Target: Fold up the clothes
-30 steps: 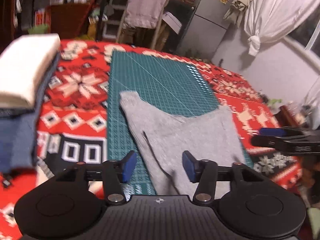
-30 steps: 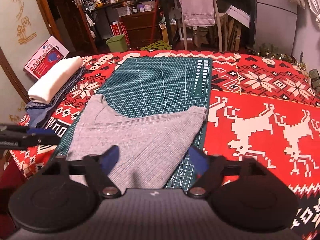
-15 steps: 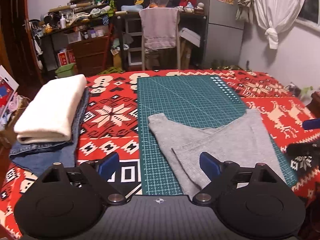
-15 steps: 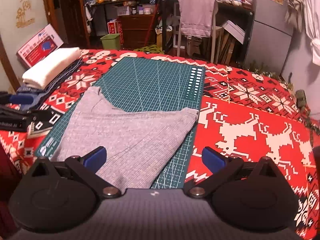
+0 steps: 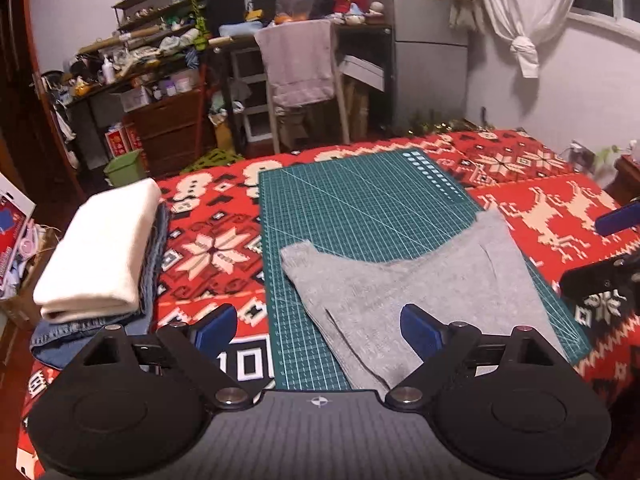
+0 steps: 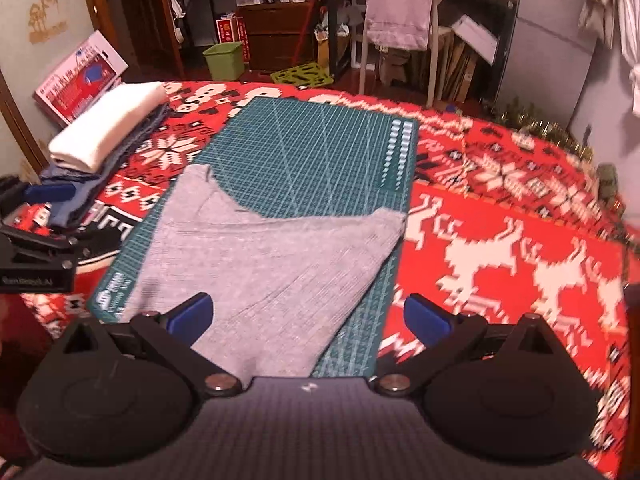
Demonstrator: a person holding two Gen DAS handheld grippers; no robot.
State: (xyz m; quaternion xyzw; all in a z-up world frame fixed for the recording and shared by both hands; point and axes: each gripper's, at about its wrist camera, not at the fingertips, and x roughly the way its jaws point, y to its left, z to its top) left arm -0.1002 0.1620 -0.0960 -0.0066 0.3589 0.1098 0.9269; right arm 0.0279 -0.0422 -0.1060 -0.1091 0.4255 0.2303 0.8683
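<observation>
- Left gripper (image 5: 316, 330): jaws spread wide, nothing between them, held above the near edge of the green cutting mat (image 5: 360, 204).
- Right gripper (image 6: 308, 318): jaws likewise parted and empty, poised over the near hem of the cloth.
- Grey knit garment (image 6: 264, 252): spread flat on the cutting mat, mostly on its near half, with two far corners rising to points and a curved dip between them; one layer apparently lapped over another along a diagonal seam near the left jaws.
- Handling, as judged: soft, light, limp knit; likely to sag and drag when lifted, unlikely to slip from padded jaws; not fragile.
- Places to take hold, as judged: the two far pointed corners or the near hem edges, pinched at the very edge so only the intended layer comes up.
- Stage: consistent with a fold partly made or with a garment just laid out; not settled by these views.
- Surroundings: red patterned blanket (image 5: 216, 248) beneath the mat; stack of folded white and blue clothes (image 5: 100, 256) well to the left.
</observation>
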